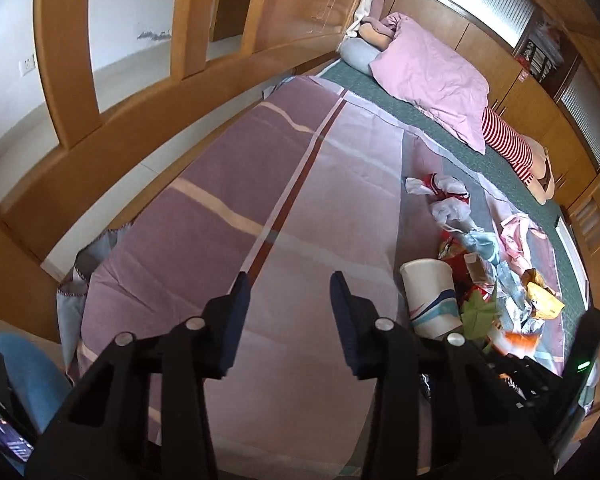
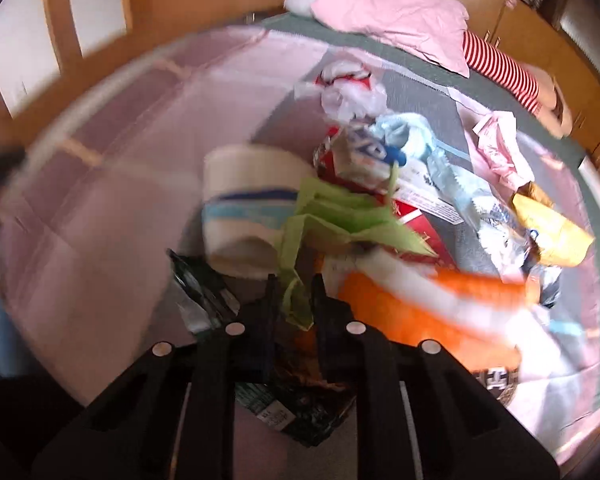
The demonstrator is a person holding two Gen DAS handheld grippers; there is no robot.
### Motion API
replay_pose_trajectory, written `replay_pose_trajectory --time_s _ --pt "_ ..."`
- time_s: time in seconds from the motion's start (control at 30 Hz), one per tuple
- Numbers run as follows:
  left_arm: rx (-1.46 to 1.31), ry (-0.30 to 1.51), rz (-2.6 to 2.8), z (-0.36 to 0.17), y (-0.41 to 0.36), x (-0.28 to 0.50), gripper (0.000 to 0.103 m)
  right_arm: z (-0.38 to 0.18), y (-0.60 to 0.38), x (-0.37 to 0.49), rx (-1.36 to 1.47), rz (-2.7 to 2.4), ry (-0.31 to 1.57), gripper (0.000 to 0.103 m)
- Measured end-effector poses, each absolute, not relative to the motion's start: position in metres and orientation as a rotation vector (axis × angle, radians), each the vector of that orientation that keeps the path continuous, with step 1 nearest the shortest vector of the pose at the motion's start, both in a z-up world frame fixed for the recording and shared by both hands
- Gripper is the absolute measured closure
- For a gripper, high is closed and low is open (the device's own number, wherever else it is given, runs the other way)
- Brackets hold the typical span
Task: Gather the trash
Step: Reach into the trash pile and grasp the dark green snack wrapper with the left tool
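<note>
Our right gripper [image 2: 296,300] clenched on green wrapper [image 2: 339,220]; paper cup [image 2: 244,208] ahead-left. Our left gripper [image 1: 286,304] released, nothing between jaws, above bedsheet [image 1: 220,200].

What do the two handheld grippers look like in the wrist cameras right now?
Both match. The left gripper has a matte black, angular plastic frame with round silver pins at the linkage joints, and flat dark navy pads on its jaws. The right gripper shows the same black frame and silver pins. No cables, printed markings or sleeves show.
</note>
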State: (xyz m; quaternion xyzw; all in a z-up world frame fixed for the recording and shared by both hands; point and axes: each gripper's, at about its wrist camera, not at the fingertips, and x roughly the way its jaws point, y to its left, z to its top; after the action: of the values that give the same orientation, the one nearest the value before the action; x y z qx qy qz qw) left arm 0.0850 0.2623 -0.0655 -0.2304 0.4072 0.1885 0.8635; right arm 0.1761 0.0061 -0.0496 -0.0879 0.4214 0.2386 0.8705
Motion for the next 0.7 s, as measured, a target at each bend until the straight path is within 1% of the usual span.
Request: replay_pose_trajectory --time_s 0.2,0.27,0.3,0.4,0.43,0.47,0.53,0.6,0.67,0.7 --pt "-0.476 0.852 0.368 -0.066 0.257 0.085 0.062 -0.025 -0.024 0.178 0.086 0.588 0.825 0.085" --pt "-0.486 0.862 0.36 -0.068 0.256 0.086 0.051 -0.02 -0.035 0.18 0.144 0.557 0.807 0.082" --pt "-0.49 0.867 0.357 -0.069 0.256 0.087 0.051 -0.018 -0.038 0.181 0.156 0.544 0.797 0.081" --pt "-0.491 0.886 0.341 -0.073 0.253 0.089 0.047 -0.013 -0.048 0.183 0.156 0.488 0.766 0.074" --pt "-0.489 0.893 0.337 -0.074 0.251 0.09 0.044 -0.013 -0.05 0.183 0.155 0.469 0.761 0.066" --pt "-0.49 0.897 0.332 -0.076 0.25 0.091 0.043 -0.012 -0.053 0.184 0.162 0.44 0.753 0.059" --pt "-0.487 0.916 0.305 -0.079 0.245 0.094 0.041 -0.014 -0.06 0.187 0.177 0.391 0.743 0.053" --pt "-0.487 0.933 0.27 -0.083 0.24 0.098 0.038 -0.014 -0.074 0.188 0.222 0.329 0.732 0.051" --pt "-0.494 0.967 0.196 -0.091 0.228 0.104 0.03 -0.014 -0.09 0.189 0.283 0.284 0.721 0.048" --pt "-0.496 0.973 0.172 -0.093 0.223 0.106 0.029 -0.015 -0.098 0.19 0.312 0.253 0.718 0.048"
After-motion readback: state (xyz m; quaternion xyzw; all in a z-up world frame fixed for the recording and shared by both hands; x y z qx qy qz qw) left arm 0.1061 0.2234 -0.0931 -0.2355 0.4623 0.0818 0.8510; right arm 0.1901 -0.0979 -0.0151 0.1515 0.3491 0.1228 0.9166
